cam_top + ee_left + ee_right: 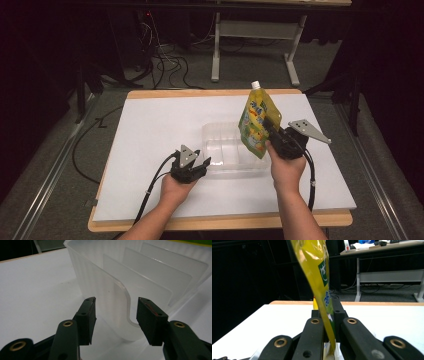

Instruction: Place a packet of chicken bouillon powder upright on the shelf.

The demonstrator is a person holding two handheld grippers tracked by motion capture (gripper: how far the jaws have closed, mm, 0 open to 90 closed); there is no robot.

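Observation:
A yellow-green spouted pouch with a white cap hangs upright over the right end of a clear plastic container with inner dividers. My right gripper is shut on the pouch's lower right edge. In the right gripper view the pouch rises from between the closed jaws of that gripper. My left gripper sits at the container's near left corner. In the left gripper view its jaws stand apart on either side of the container's curved end wall, and a gap shows beside the right pad.
The container rests on a white board on a wooden-edged table. Behind the table are white desk legs and loose cables on the floor. The surroundings are dark.

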